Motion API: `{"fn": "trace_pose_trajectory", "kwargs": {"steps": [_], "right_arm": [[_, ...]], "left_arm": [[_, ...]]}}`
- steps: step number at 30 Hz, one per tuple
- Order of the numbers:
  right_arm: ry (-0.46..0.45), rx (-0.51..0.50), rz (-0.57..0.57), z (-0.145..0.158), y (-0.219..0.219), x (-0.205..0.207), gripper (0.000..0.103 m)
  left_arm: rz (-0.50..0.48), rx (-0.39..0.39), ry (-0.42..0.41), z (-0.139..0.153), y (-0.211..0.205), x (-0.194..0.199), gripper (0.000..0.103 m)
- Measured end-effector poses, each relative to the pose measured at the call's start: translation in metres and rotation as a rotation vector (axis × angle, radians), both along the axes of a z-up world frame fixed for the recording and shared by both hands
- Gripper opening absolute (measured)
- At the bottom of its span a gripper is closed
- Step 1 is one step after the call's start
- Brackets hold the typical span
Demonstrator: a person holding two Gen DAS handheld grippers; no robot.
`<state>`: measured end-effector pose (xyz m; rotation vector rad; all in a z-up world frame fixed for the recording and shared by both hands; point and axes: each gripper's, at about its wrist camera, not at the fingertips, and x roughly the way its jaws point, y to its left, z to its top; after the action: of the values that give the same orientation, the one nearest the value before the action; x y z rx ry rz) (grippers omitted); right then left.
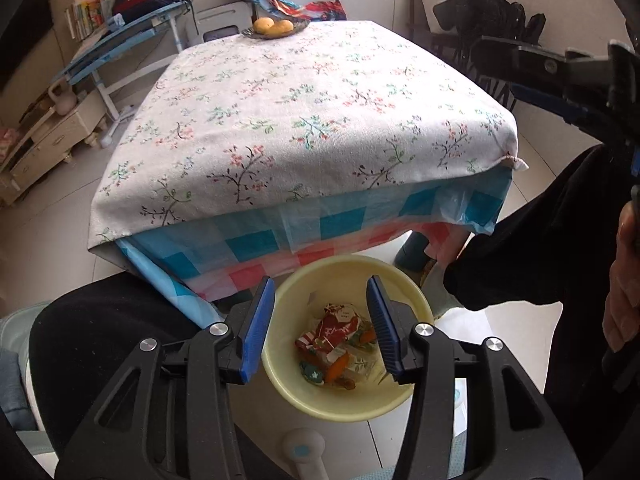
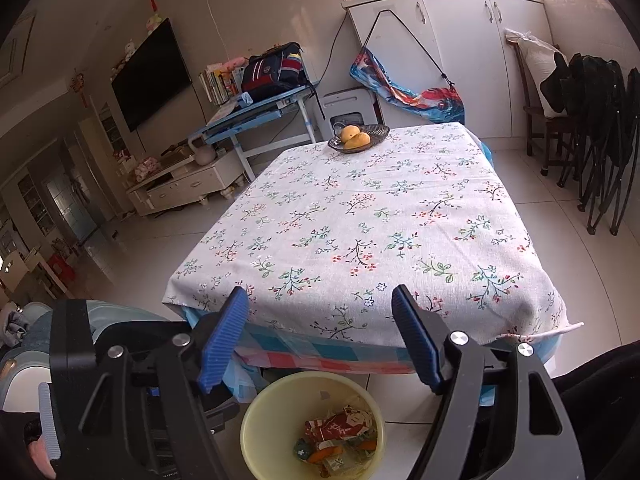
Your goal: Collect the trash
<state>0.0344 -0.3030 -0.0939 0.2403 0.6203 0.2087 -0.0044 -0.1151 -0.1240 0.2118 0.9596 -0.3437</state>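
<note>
Pale floor tiles [image 1: 60,236] run under one table draped in a white floral cloth [image 1: 304,120]. Over the single pale yellow round plastic bin [image 1: 352,404], the left gripper [image 1: 318,332] tilts steeply down, its two blue ribbed pads apart with nothing pressed between them. Crumpled red-and-white wrappers and orange scraps [image 1: 340,344] lie at the bin's bottom. The right gripper [image 2: 318,340] points more shallowly at the table's near edge, its two pads spread wide and empty, the bin just below it. At the table's far end one dark dish [image 2: 358,136] carries two yellow fruits [image 2: 354,136].
</note>
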Motion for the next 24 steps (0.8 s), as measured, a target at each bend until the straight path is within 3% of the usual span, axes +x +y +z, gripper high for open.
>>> {"fn": "trace_pose_trajectory", "kwargs": {"steps": [9, 16, 24], "right_arm": [[-0.115, -0.084, -0.06, 0.015, 0.002, -0.011, 0.077], [-0.181, -0.154, -0.067, 0.022, 0.008, -0.017, 0.079], [-0.181, -0.214, -0.093, 0.021, 0.012, -0.014, 0.083]], "left_arm": [[0.068, -0.084, -0.332, 0.065, 0.015, -0.017, 0.068], [0.135, -0.135, -0.435, 0.089, 0.028, -0.021, 0.077], [0.227, -0.15, -0.508, 0.098, 0.043, -0.025, 0.088]]}}
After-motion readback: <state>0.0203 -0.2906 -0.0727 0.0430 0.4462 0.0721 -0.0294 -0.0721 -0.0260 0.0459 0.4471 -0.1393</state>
